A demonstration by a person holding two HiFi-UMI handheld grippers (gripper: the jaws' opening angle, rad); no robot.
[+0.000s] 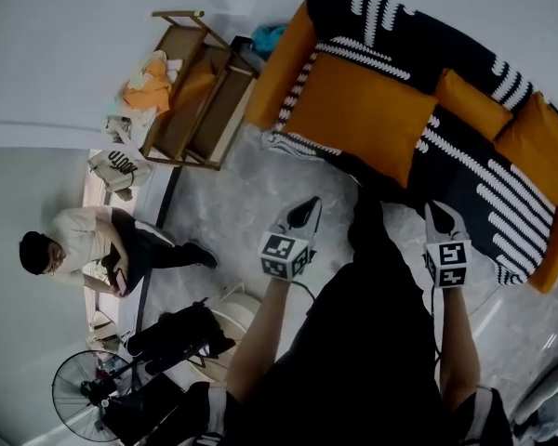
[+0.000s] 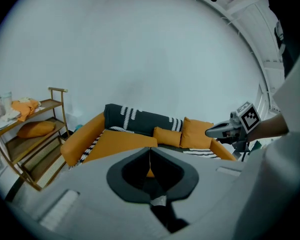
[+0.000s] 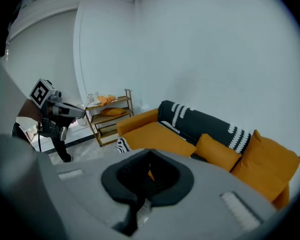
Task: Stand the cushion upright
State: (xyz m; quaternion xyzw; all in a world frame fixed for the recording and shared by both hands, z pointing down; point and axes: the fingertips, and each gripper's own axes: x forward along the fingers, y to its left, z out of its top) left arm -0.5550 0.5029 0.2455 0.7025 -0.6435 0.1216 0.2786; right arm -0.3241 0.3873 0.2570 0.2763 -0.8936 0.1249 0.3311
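The cushion [image 1: 363, 110] lies flat on the sofa [image 1: 279, 72] seat, at the end nearest the shelf [image 1: 193, 96]. Grey floor [image 1: 228, 207] lies in front. The left gripper [image 1: 306, 211] and right gripper [image 1: 444, 215] point toward the sofa, apart from it, jaws clenched empty.

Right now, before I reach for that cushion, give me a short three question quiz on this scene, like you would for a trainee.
1. True or false: the left claw and the right claw are both shut and empty.
2. Fill in: the big orange cushion lies ___ on the sofa seat.
3. What stands beside the sofa's arm? A, a wooden shelf rack; B, a television; C, a bed.
Key: 1 true; 2 flat; 3 A.
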